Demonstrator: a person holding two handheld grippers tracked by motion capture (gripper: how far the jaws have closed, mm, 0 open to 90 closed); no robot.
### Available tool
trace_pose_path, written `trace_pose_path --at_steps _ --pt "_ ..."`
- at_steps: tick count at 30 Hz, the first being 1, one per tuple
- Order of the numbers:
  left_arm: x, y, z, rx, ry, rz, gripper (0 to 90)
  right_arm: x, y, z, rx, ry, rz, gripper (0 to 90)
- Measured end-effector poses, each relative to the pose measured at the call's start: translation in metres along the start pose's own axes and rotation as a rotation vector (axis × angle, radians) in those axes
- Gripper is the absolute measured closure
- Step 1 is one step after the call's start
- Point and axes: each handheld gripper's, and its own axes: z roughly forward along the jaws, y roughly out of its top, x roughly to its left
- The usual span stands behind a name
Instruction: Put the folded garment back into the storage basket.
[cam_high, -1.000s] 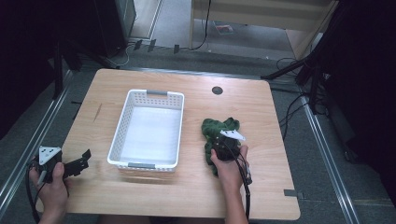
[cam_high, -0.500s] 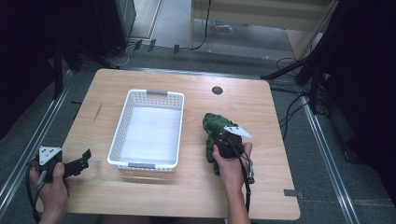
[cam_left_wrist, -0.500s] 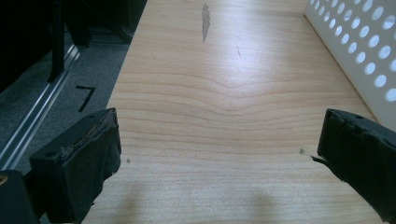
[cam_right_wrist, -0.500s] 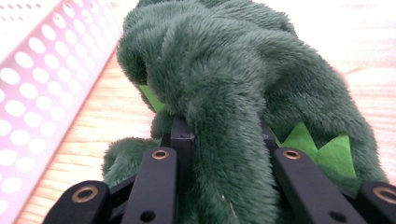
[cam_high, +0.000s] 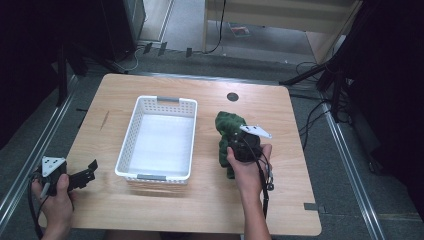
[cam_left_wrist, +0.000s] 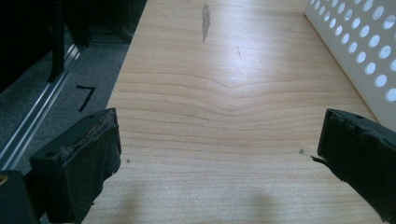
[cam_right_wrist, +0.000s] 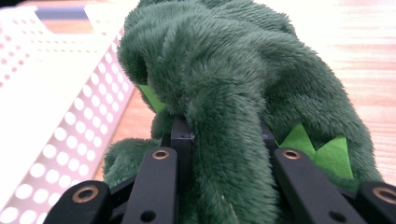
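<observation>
While the green plush toy (cam_high: 229, 131) is pinched between the closed jaws of the right gripper (cam_high: 243, 145), at about four o'clock on the table and just beside the right wall of the white perforated basket (cam_high: 131, 134), the step in hand is judged to be a lift toward that basket. In the right gripper view, soft pile is seen bulging around the jaws, so the hold is probably taken on a fold of the toy (cam_right_wrist: 224, 88). It is best raised high enough for the dangling parts to pass the rim, then carried toward nine o'clock and lowered before release. The left gripper (cam_high: 80, 175) is held with jaws wide apart and nothing between them, low at seven o'clock. The wooden table (cam_high: 280, 210) is pale and bare there, with a dark round hole (cam_high: 232, 97) near twelve o'clock. Grey floor, rails and trailing cables are seen around it.
</observation>
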Motion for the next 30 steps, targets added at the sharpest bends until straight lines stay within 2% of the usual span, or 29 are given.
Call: trace_pose_path --at_steps 10,30 --pt "0.0 0.0 0.0 -0.001 -0.001 0.001 0.6 0.011 0.019 -0.006 -0.005 0.009 -0.004 72.3" --pt "0.0 0.0 0.0 0.001 -0.003 -0.001 0.6 0.048 0.043 -0.003 -0.001 0.065 -0.008 72.2"
